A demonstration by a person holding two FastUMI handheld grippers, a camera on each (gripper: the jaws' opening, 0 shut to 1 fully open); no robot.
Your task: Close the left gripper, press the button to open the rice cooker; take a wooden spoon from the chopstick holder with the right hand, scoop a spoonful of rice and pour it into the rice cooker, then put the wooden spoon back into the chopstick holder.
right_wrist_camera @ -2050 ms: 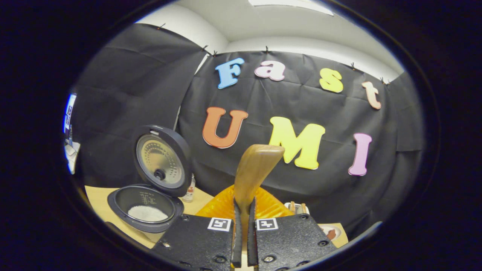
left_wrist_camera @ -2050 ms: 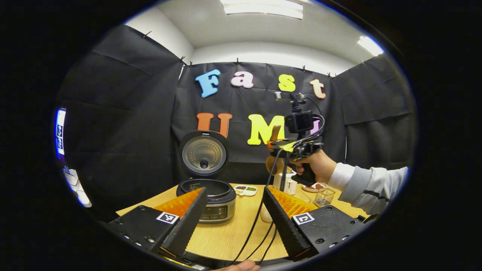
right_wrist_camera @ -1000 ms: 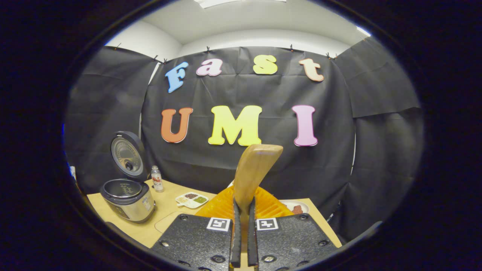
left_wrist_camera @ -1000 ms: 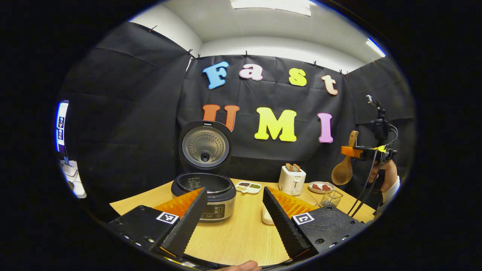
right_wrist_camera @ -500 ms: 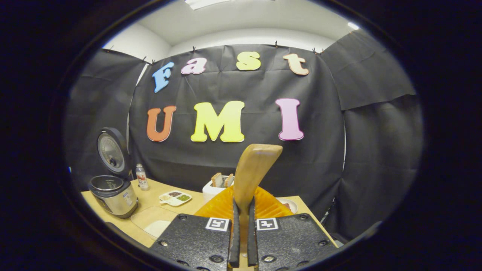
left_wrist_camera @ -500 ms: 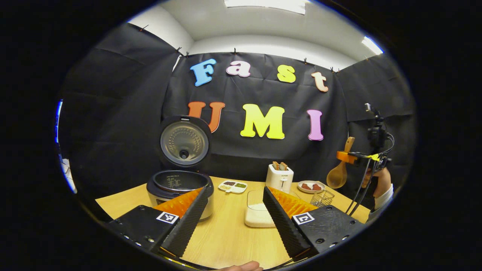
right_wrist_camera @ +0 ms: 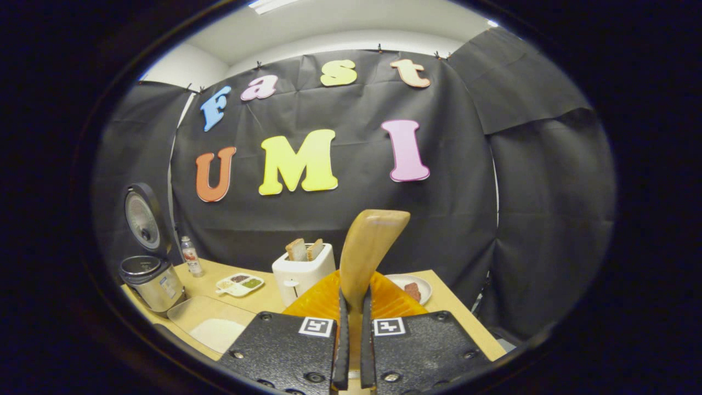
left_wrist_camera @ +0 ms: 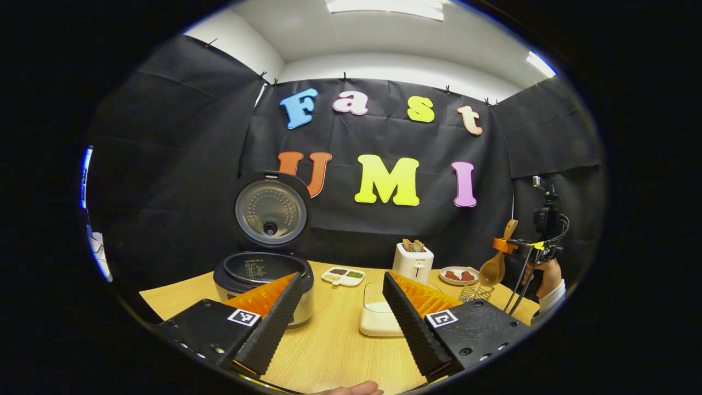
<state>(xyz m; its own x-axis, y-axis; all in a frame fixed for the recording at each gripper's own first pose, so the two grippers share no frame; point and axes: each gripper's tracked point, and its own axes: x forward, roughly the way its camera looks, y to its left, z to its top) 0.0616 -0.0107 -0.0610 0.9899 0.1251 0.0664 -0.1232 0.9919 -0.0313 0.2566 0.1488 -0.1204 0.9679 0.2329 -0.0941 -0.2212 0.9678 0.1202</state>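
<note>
The rice cooker (left_wrist_camera: 263, 277) stands at the table's left with its lid (left_wrist_camera: 270, 211) up; it is also far left as the rice cooker (right_wrist_camera: 151, 281). My right gripper (right_wrist_camera: 354, 299) is shut on the wooden spoon (right_wrist_camera: 368, 252), whose handle end sticks up between the fingers. In the left gripper view a hand holds that right gripper (left_wrist_camera: 505, 245) at the far right, and the wooden spoon (left_wrist_camera: 492, 267) hangs bowl down just above the wire chopstick holder (left_wrist_camera: 473, 293). My left gripper (left_wrist_camera: 341, 291) is open over the table, holding nothing. A clear tray of rice (left_wrist_camera: 377, 318) sits mid-table.
A white toaster (left_wrist_camera: 412, 262) with bread, a divided seasoning dish (left_wrist_camera: 343, 275) and a plate (left_wrist_camera: 459, 274) of reddish food stand along the back. A small bottle (right_wrist_camera: 190, 255) stands beside the cooker. Wooden table (left_wrist_camera: 329, 351) reaches the front edge.
The right gripper has carried the spoon from beside the cooker to the right side of the table and lowered it towards the wire holder. The left gripper stays open.
</note>
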